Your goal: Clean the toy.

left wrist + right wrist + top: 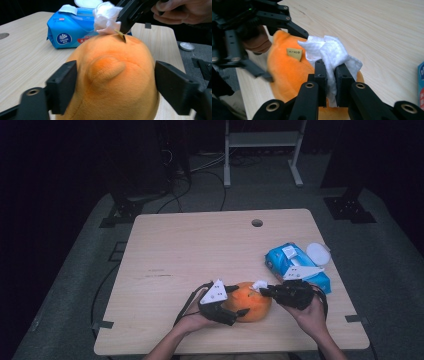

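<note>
Over at lower centre-left of the high view, the left gripper point(227, 301) is sitting around the orange plush toy point(252, 301), its jaws spread to either side of the toy. In the left gripper view the two black jaws are standing apart, flanking the plush toy point(110, 82), with a sliver of gap showing at the right one, so they are open around it and not squeezing.

Moving right, the toy is lying on the bench point(200, 250) near its front edge, at lower centre of the high view, a small yellow tag point(294, 53) showing on its fur.

Next, the right gripper point(265, 291) is coming in from the right, jaws clamped tight on a crumpled white wipe point(332, 53); the wipe point(106, 17) is pressing on the top of the toy.

Further right, just beyond that hand, a blue pack of wipes point(295, 265) is lying on the bench, with a white round lid point(318, 253) just beside it at the bench edge.
</note>
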`<state>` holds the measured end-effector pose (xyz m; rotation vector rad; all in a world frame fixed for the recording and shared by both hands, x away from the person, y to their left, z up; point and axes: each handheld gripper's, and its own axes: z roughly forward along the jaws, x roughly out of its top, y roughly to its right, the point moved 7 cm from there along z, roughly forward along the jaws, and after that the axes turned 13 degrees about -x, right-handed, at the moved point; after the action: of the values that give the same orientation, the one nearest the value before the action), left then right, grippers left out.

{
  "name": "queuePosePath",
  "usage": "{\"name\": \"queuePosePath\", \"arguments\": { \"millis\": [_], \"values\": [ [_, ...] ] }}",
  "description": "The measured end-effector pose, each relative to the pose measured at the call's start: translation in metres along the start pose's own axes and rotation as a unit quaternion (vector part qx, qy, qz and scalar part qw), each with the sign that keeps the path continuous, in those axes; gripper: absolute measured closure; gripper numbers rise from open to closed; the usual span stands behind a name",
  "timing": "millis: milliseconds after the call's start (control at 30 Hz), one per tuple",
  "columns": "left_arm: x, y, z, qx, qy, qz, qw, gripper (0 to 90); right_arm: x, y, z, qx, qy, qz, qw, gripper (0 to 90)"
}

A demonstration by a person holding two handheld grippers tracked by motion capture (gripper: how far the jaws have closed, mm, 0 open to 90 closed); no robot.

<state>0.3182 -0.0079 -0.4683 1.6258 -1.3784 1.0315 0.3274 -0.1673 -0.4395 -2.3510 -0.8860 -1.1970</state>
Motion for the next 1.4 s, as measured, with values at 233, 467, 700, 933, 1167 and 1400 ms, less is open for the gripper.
{"name": "queuePosePath", "arguments": {
  "millis": [233,467,700,933,1167,1400],
  "values": [
    [0.007,0.009,0.005,0.016,-0.012,0.009,0.9998,33.2,0.017,-0.049,-0.007,0.049,0.013,-0.058,0.9970,81.6],
    [0.003,0.003,0.001,0.001,0.003,0.005,1.0000,24.2,0.018,-0.048,-0.001,0.009,0.001,-0.087,0.9962,81.6],
    [-0.006,-0.010,-0.001,-0.038,0.036,-0.006,0.9986,10.7,0.008,-0.022,-0.008,0.015,-0.004,-0.044,0.9989,81.5],
    [-0.009,-0.009,0.002,-0.035,0.021,-0.018,0.9990,24.0,0.007,-0.021,-0.008,0.011,-0.004,-0.041,0.9991,81.5],
    [0.016,-0.004,-0.020,-0.030,0.032,-0.010,0.9990,38.5,0.014,-0.019,-0.013,0.019,0.026,-0.018,0.9993,81.6],
    [0.018,-0.004,-0.020,-0.009,0.019,-0.016,0.9996,36.6,0.009,-0.018,-0.005,0.037,0.016,0.005,0.9992,81.7]
  ]
}}
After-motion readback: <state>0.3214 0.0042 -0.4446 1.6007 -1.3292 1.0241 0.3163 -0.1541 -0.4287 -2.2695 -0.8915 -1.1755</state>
